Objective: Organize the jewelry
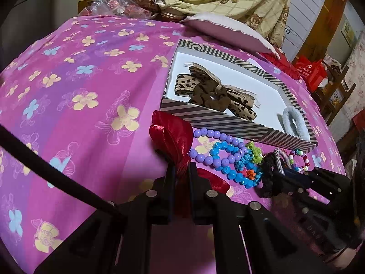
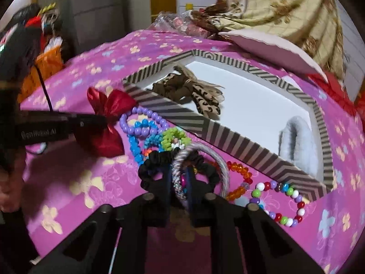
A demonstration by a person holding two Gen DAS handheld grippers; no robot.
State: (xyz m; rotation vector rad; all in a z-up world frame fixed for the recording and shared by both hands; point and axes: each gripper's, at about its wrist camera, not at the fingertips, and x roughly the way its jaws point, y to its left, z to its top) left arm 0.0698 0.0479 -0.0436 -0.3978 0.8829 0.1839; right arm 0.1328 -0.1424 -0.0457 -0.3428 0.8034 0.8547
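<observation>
I see snag risk first: right gripper [image 2: 180, 182] pinches braided grey-white hair tie [image 2: 205, 157] tangled with black scrunchie [image 2: 159, 159] in heap beside striped box [image 2: 173, 111] front wall; lift could drag beaded bracelets along or spill them over bed edge. Left gripper [image 1: 182, 166] clamped tight on red satin bow [image 1: 175, 134] at box near-left corner; slick fabric may slip. Both jaws near closed, each on its item. Box already holds leopard scrunchie [image 1: 205, 86], grey fuzzy tie [image 1: 293, 119]. Pile rests on pink floral bedspread [image 1: 79, 80].
</observation>
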